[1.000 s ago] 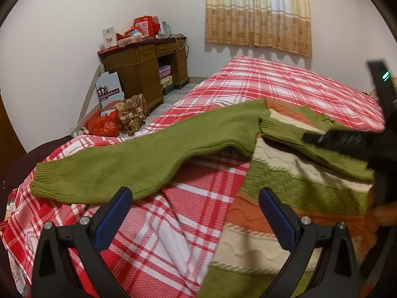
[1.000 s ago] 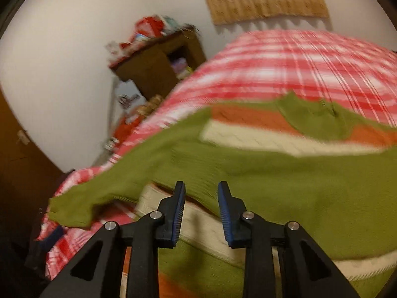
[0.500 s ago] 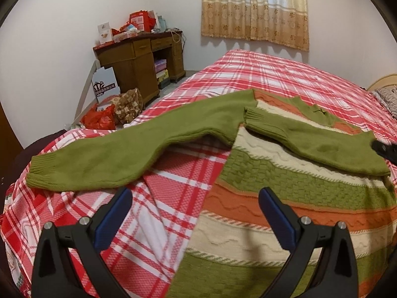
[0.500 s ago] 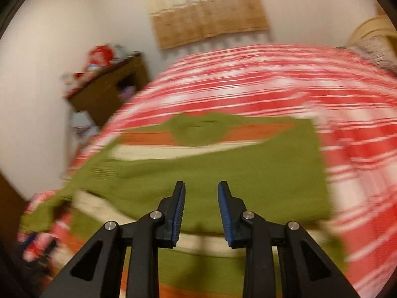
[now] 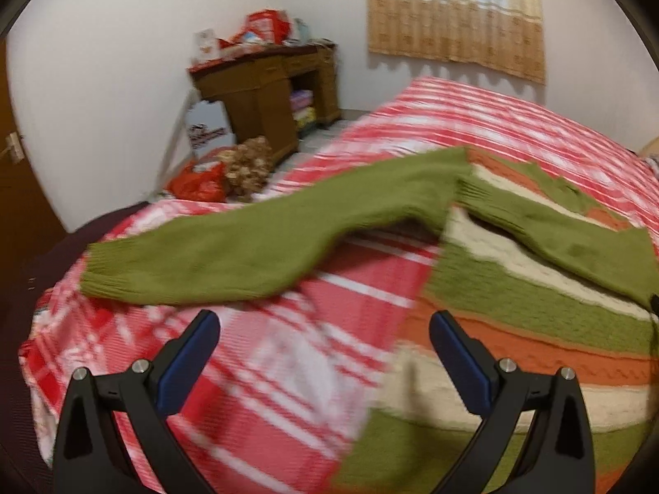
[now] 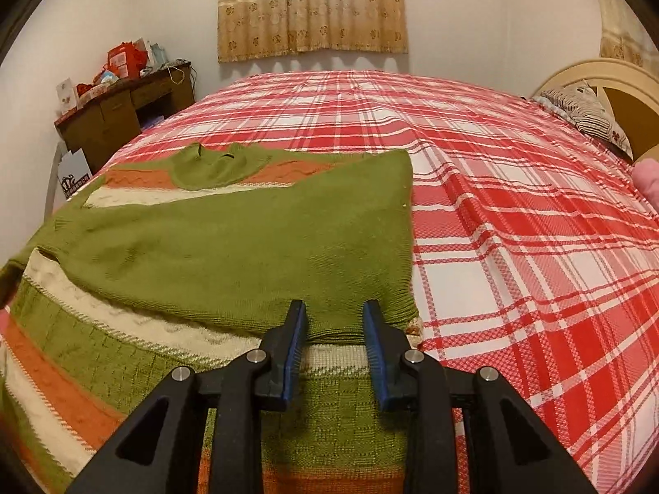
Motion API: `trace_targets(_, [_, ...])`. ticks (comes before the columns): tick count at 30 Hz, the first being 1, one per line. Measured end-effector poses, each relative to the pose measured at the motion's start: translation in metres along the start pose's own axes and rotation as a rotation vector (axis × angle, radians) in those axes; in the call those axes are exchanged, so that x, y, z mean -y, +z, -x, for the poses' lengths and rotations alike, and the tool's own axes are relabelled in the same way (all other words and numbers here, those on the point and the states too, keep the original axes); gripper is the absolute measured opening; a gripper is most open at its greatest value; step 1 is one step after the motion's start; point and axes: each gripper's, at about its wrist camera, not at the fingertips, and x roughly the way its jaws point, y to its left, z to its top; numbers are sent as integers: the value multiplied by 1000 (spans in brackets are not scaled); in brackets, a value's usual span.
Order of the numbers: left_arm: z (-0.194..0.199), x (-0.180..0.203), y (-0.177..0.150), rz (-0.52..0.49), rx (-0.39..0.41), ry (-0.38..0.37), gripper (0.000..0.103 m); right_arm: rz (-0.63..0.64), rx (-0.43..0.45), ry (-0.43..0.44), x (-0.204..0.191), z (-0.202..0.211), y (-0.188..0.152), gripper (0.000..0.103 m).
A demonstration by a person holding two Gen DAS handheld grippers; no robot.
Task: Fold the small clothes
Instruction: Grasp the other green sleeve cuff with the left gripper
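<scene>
A striped sweater is laid flat near the foot-end corner of the bed, one green sleeve folded across its chest and the other sleeve stretched out toward the bed's left edge; a cluttered desk, a red bag and a pillow are seen around, none in the way. The left gripper is held wide open over the plaid near the sweater's hem. The right gripper, narrowly parted and gripping nothing, sits at the folded sleeve's near edge; since a second ago it has been swung from the cuff side to the right side.
</scene>
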Motion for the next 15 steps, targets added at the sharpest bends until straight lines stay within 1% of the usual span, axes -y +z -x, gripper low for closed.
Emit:
trace_targets(1, [0, -7, 1, 19, 6, 15, 103, -10, 3, 21, 2, 1, 0, 34])
trace_targets(2, [1, -26, 6, 71, 19, 39, 103, -16, 6, 41, 5, 1, -1, 38])
trace_targets(4, [1, -62, 12, 191, 31, 76, 103, -14, 9, 70, -1, 4, -1, 48])
trace_targets(5, [1, -78, 13, 252, 37, 93, 103, -1, 8, 79, -4, 4, -2, 55])
trace_targets(6, [1, -95, 14, 326, 52, 113, 103, 15, 6, 74, -9, 4, -3, 60])
trace_targets(8, [1, -130, 12, 478, 95, 149, 99, 65, -2, 32, -20, 3, -4, 63])
trace_targets(9, [0, -142, 10, 525, 105, 153, 97, 86, -7, 13, -24, 2, -4, 65])
trace_targets(10, [-5, -155, 8, 573, 98, 146, 91, 100, -9, 1, -27, 0, -5, 66])
trace_targets(11, [-13, -164, 7, 608, 72, 138, 81, 116, -10, -14, -30, 0, -6, 68])
trace_targets(12, [-21, -170, 5, 631, 45, 132, 75, 122, -9, -21, -32, 0, -6, 69])
trace_targets(14, [-41, -179, 2, 678, -22, 95, 56, 111, -8, -8, -29, 1, -6, 69])
trace_targets(15, [-49, -180, 1, 694, -44, 76, 52, 106, -9, -1, -30, 2, -7, 69])
